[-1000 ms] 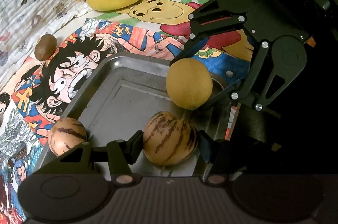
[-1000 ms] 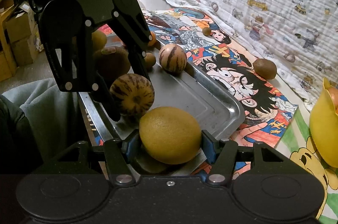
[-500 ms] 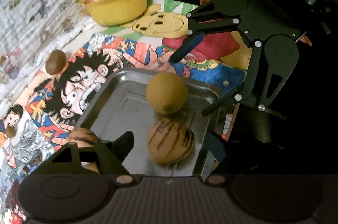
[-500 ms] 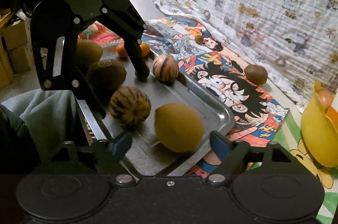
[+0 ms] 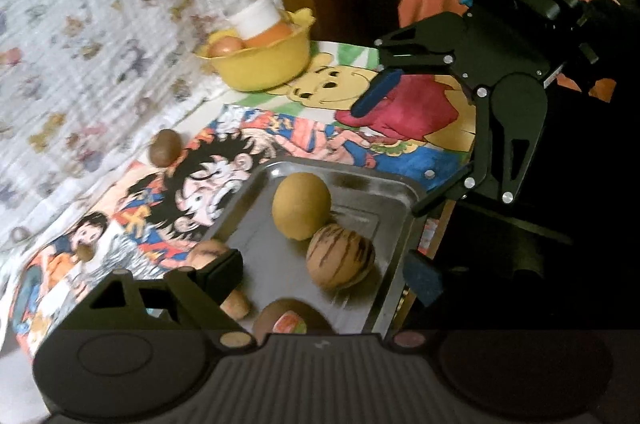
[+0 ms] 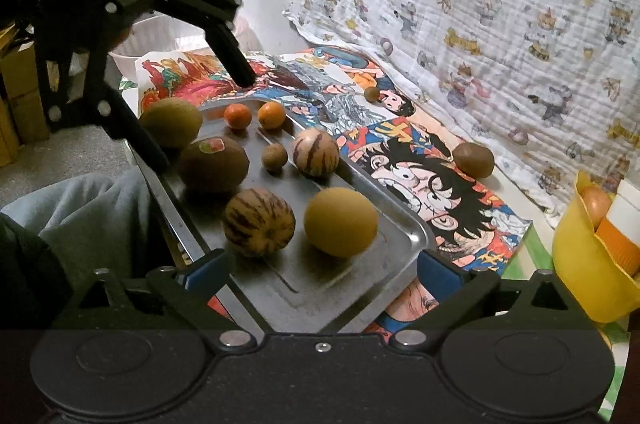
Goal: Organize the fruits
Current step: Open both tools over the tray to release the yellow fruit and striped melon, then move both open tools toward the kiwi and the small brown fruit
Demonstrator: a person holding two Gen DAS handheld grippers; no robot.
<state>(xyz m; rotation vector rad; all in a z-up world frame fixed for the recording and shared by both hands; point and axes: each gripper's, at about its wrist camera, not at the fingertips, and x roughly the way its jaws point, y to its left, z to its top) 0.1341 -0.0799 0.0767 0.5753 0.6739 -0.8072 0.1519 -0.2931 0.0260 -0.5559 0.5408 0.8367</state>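
Observation:
A yellow round fruit (image 6: 340,222) and a striped fruit (image 6: 258,222) rest side by side on the metal tray (image 6: 420,232). My right gripper (image 6: 323,271) hangs just short of them, its jaws opening, with nothing between the pads. In the left wrist view my left gripper (image 5: 324,276) is also opening above the tray (image 5: 360,176). The striped fruit (image 5: 340,258) lies free ahead of its fingertips, next to the yellow fruit (image 5: 301,210). The right gripper (image 5: 404,148) shows at the tray's far corner.
The tray also holds a stickered kiwi (image 6: 214,164), a second striped fruit (image 6: 315,152), a small brown fruit (image 6: 274,157), two small oranges (image 6: 237,115) and a greenish fruit (image 6: 172,122). A kiwi (image 6: 473,160) lies on the cartoon mat. A yellow bowl (image 6: 580,264) stands at the right.
Both grippers let go: the left released the striped fruit, the right the yellow fruit. Both fruits now sit on the tray. Both grippers drew back and up with their jaws widening.

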